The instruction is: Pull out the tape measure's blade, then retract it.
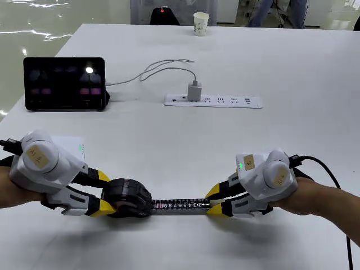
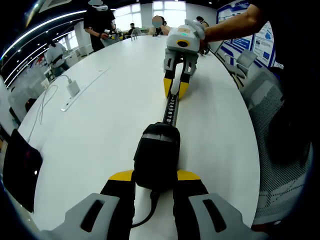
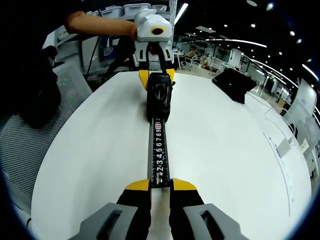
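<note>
A black tape measure case [image 1: 127,198] rests on the white table, and my left gripper [image 1: 105,193] is shut on it; the left gripper view has the case [image 2: 157,155] between the yellow-tipped jaws. A short length of black blade [image 1: 179,205] with white numbers runs from the case to my right gripper [image 1: 214,201], which is shut on the blade's end. In the right gripper view the blade [image 3: 159,157] stretches from the jaws to the case [image 3: 159,95]. The right gripper [image 2: 175,89] faces me in the left gripper view.
A dark tablet [image 1: 64,83] stands at the back left. A white power strip [image 1: 214,100] with a plugged charger and grey cable lies mid-table. A paper cup [image 1: 201,23] stands at the far edge. A black cable [image 1: 334,185] trails from the right gripper.
</note>
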A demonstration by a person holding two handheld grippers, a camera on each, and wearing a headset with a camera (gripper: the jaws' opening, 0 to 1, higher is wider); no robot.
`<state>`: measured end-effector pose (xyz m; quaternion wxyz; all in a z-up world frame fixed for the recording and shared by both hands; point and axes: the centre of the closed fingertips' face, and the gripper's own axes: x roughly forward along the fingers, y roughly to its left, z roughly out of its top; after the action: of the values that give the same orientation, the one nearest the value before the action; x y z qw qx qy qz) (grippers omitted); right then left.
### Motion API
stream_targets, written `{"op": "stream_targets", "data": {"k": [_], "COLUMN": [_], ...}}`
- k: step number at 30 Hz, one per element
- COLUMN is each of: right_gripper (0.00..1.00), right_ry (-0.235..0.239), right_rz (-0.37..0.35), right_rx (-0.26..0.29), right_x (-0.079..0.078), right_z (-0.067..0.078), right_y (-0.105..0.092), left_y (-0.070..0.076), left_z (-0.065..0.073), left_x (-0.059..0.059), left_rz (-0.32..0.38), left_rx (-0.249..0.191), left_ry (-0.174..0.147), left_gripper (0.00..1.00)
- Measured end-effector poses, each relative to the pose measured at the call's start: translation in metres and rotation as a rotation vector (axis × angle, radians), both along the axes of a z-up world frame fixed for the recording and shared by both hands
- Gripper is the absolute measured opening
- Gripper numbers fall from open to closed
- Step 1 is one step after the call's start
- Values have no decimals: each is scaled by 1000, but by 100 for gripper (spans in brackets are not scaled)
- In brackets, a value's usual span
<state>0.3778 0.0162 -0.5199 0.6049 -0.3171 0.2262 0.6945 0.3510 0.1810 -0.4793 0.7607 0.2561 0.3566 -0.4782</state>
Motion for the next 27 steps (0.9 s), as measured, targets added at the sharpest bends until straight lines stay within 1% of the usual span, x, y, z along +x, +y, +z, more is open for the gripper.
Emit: {"op": "stream_targets", "data": {"k": [9,22,27], "right_gripper": [9,9,9], "right_ry": [3,9,6], "right_rz": [-12,-33,-41], "right_rx": [-12,-25,-36], "right_x": [1,3,4], "right_z": [0,0,1], "right_y": [-12,-29,-38], "left_y": [0,0,0], "left_z": [0,0,0], "left_x": [0,0,0], "left_rz": [-4,-6,-9], "left_rx": [6,5,9], "left_ry": [1,7,9], "left_gripper": [23,23,23]}}
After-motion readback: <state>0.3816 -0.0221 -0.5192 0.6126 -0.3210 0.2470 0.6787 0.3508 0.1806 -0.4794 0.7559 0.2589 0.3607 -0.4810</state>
